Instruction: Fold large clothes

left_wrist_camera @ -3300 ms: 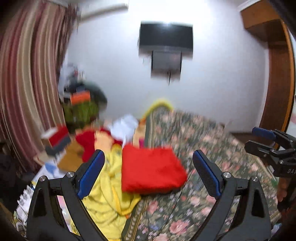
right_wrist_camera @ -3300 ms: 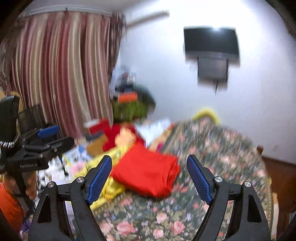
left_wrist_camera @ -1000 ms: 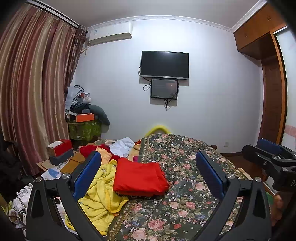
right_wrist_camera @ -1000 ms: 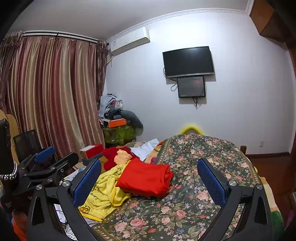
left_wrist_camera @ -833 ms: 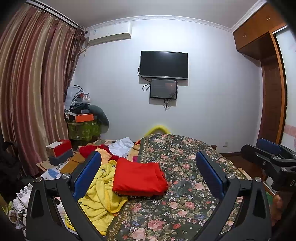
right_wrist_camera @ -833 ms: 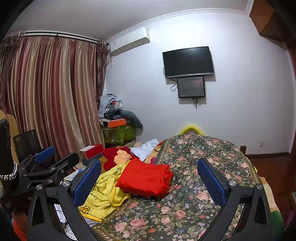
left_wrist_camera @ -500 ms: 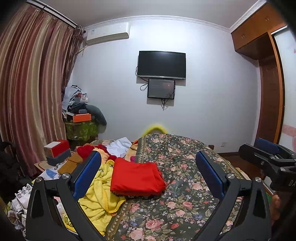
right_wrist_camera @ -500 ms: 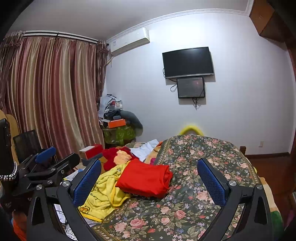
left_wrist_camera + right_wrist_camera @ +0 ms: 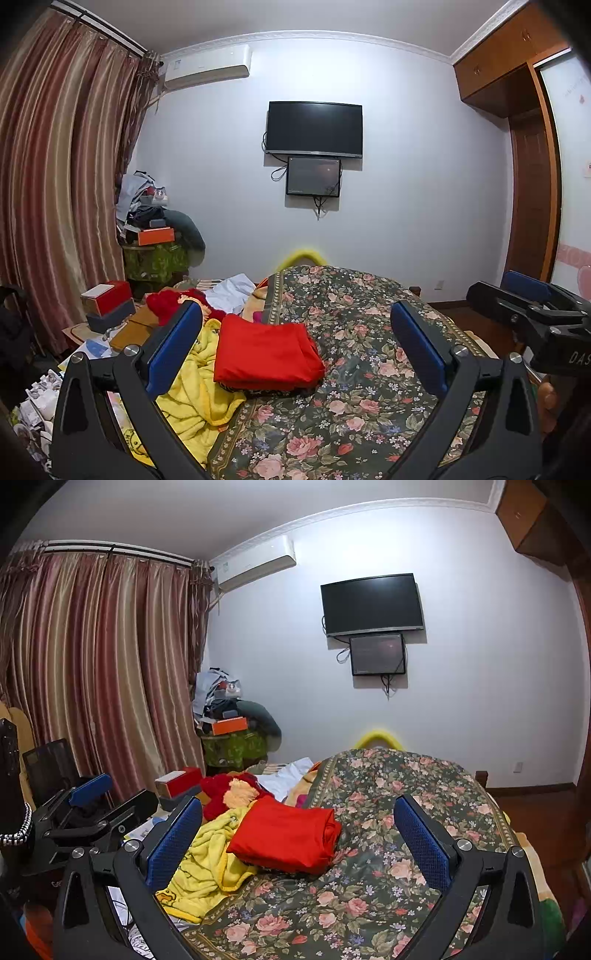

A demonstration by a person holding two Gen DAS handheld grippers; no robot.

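Only scraps of lettering can be read here: white capitals "DAS", cut off by the frame edge, on the black body of the right gripper (image 9: 524,295) as it pokes into the left wrist view. Small print on the white air conditioner (image 9: 207,66) is too fine to make out.

The left gripper (image 9: 295,347) is held above the bed with its jaws spread wide and nothing between them; its blue pads (image 9: 173,347) look smooth and flat on black plastic arms with silver screw heads. The right gripper is the same story in its own view — jaws wide apart, empty, and here the blue pads (image 9: 421,845) show a fine dimpled grip texture.

The folded red garment (image 9: 266,356) lies as a neat, thick rectangle with a slight sheen, at the left edge of the dark floral bedspread (image 9: 354,369) — a flat woven cloth of pink roses with a patterned border. The red garment's left side rests against a crumpled yellow blanket (image 9: 195,391), fleecy, with a cartoon duck-like print (image 9: 173,899) at its lower edge. Behind them sits a fuzzy red and orange plush heap (image 9: 229,790) and a white cloth (image 9: 232,288).

On the wall, a dark glossy television (image 9: 314,127) with a smaller screen (image 9: 313,176) just beneath it; ribbed satin curtains (image 9: 99,672) hang at the left.
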